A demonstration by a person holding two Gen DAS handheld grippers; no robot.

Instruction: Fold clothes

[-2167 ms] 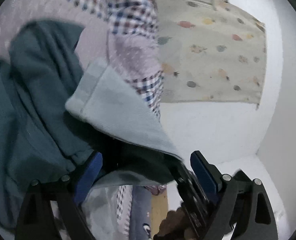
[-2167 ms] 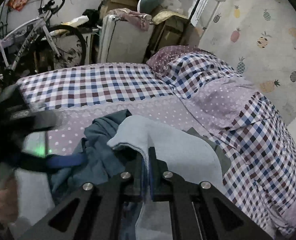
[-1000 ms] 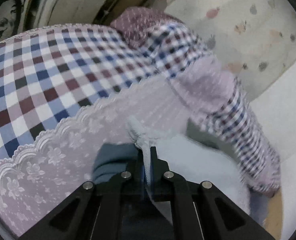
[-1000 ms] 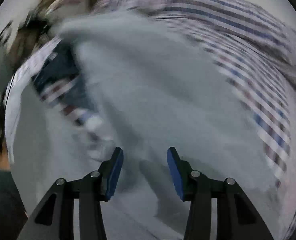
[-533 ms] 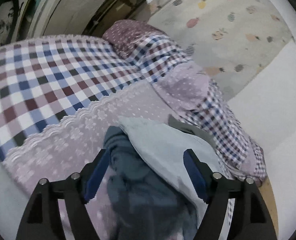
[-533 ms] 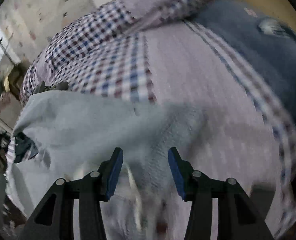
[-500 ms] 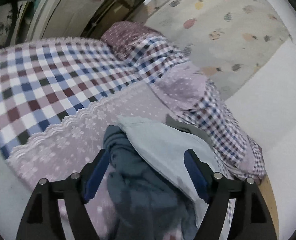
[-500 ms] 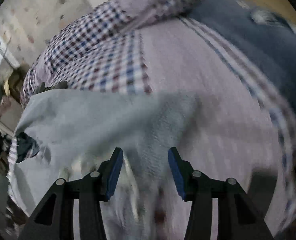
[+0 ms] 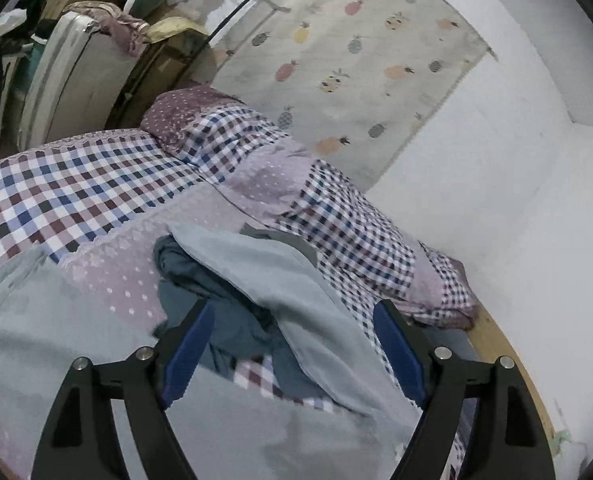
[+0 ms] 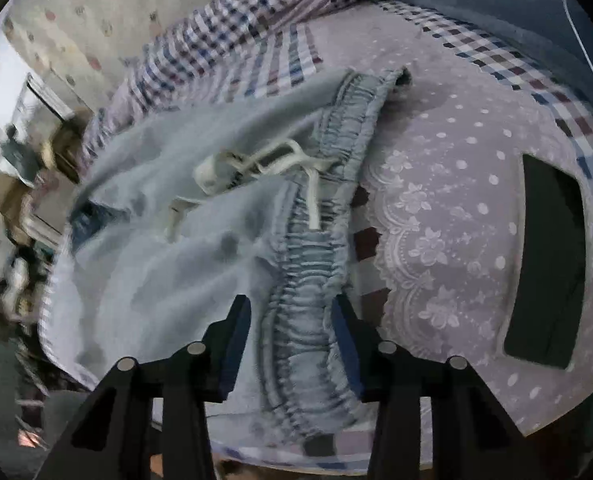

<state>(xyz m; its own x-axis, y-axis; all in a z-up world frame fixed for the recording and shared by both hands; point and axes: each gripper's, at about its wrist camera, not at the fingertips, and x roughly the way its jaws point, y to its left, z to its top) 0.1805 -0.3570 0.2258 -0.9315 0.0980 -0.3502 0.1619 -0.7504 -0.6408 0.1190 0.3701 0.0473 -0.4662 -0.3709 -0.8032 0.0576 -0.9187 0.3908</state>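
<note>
1. Right gripper (image 10: pixel 292 334) is pointing steeply down at the near edge of the bed (image 10: pixel 468 184), jaws closing, straddling the gathered waistband (image 10: pixel 316 240) of the light blue pants (image 10: pixel 168 272). Pads aren't pressing on the fabric yet, so no grip.
2. Left gripper (image 9: pixel 294 346) is hanging above the bed with jaws wide apart and opening, nothing between them. Below and beyond it, a pale blue garment (image 9: pixel 272 276) is draped over a dark teal garment (image 9: pixel 224 308), both lying loose on the bedspread.
3. Risk: the waistband is bunched and elasticated, so the right gripper may be catching only the top layer. A lift would then be opening the pants up instead of carrying them flat.
4. Risk: the white drawstring (image 10: pixel 272 160) is lying loose, just beyond the jaws. If it snags, it'll be dragging the fabric askew.
5. Risk: the pinch is happening right at the bed edge, so a weak grip means the pants sliding off toward the floor.
6. Risk: the black flat object (image 10: pixel 544 264) is sitting to the right on the lace-trimmed cover, apart from the pants. A wide sweep could be knocking it.
7. Risk: the pants' far end is blurred, so I can't tell whether the legs are lying straight.
</note>
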